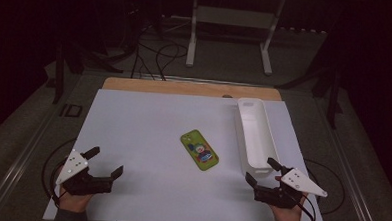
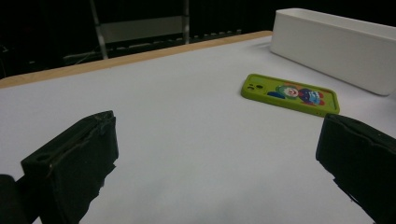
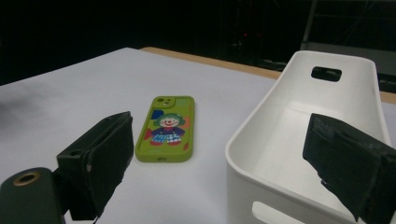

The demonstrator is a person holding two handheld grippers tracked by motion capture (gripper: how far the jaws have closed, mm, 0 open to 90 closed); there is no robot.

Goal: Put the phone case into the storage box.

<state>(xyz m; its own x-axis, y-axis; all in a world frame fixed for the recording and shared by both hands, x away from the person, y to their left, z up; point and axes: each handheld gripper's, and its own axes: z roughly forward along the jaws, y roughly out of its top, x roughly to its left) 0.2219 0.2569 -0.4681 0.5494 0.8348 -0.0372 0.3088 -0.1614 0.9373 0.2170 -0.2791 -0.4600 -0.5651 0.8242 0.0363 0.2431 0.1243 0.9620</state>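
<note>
In the right gripper view the white bin (image 3: 299, 140) is cut off by the bottom and right edges, and its near wall hides part of its floor. That view's right jaw runs out past the lower right corner. In the left gripper view the bin (image 2: 336, 46) runs off the right edge, and both jaws are cropped at the bottom. The small print on the green phone case (image 1: 199, 149) is too small to read from the high view, where the person's hands leave the bottom edge
</note>
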